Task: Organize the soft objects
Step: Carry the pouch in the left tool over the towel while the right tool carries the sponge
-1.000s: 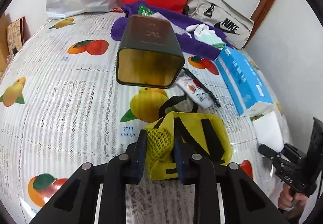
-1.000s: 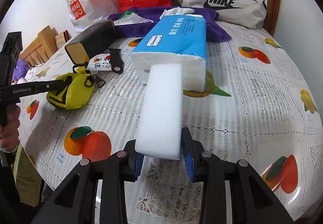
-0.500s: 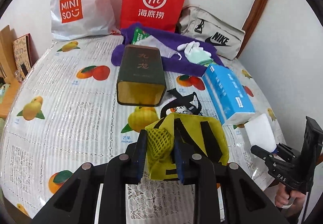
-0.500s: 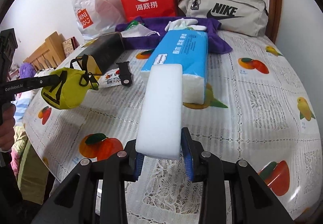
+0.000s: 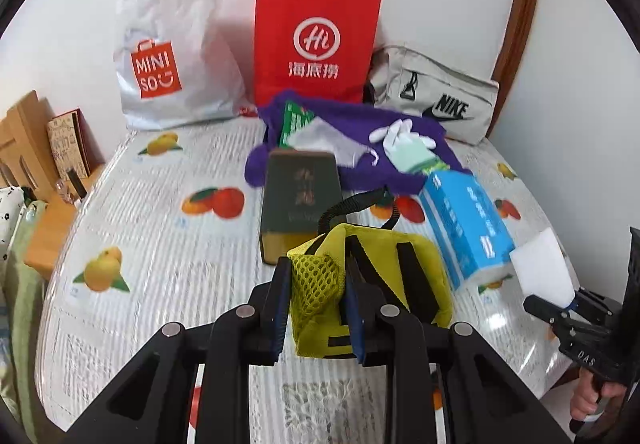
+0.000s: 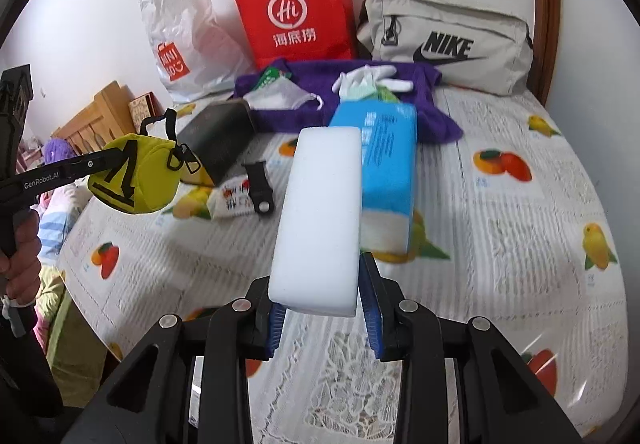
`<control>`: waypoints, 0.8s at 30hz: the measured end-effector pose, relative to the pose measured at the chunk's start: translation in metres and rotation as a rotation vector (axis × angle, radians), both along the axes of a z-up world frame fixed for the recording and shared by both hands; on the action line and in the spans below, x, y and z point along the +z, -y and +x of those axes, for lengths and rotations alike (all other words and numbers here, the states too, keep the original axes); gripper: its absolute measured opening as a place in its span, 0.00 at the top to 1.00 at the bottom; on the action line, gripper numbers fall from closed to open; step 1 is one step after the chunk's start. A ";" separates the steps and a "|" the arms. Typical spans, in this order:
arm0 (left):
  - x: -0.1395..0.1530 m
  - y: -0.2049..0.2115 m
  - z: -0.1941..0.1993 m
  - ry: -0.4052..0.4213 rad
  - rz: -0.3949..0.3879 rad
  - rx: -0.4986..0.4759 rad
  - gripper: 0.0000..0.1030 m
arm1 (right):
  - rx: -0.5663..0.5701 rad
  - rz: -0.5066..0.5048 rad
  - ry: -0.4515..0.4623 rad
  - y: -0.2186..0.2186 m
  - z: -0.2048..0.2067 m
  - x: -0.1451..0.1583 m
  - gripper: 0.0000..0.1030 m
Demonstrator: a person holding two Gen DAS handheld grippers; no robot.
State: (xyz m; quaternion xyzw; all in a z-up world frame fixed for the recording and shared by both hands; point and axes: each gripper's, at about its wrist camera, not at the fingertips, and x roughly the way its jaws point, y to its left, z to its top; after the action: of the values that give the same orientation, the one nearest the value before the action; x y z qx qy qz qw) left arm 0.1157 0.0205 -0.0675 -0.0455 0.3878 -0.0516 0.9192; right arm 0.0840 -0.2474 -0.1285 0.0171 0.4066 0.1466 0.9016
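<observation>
My left gripper [image 5: 316, 284] is shut on a yellow pouch [image 5: 384, 276] with black straps and holds it in the air above the table; the pouch also shows in the right wrist view [image 6: 134, 176]. My right gripper [image 6: 322, 296] is shut on a white foam block [image 6: 324, 212], raised above the table; the block shows at the right in the left wrist view [image 5: 542, 268]. A purple towel [image 5: 384, 160] lies at the back with white gloves [image 5: 400, 132] and a mask on it.
A blue tissue pack [image 6: 390, 160], a dark green tin [image 5: 300, 200], a snack packet [image 6: 236, 196] and a black strap lie on the fruit-print tablecloth [image 5: 160, 252]. A red paper bag [image 5: 316, 44], a Miniso bag [image 5: 172, 56] and a Nike bag [image 6: 448, 40] stand against the wall.
Both grippers have risen and pulled back from the table, lifting the yellow pouch and the foam block higher. The table items look farther away.
</observation>
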 end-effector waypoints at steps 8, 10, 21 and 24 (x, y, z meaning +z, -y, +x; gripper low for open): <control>0.018 0.002 0.026 0.045 0.008 -0.013 0.77 | 0.014 -0.047 0.020 -0.012 0.027 0.021 0.68; 0.021 0.001 0.035 0.050 0.008 -0.015 0.77 | 0.014 -0.050 0.028 -0.015 0.036 0.027 0.68; 0.033 -0.002 0.073 0.064 0.029 -0.001 0.77 | -0.041 -0.055 0.053 -0.021 0.088 0.047 0.68; 0.033 -0.001 0.084 0.061 0.029 -0.003 0.77 | -0.048 -0.056 0.068 -0.021 0.102 0.051 0.68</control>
State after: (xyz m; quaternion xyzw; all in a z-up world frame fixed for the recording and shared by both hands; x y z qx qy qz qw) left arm 0.1997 0.0214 -0.0344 -0.0301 0.3605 -0.0490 0.9310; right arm 0.1865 -0.2264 -0.0773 -0.0033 0.3793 0.1138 0.9182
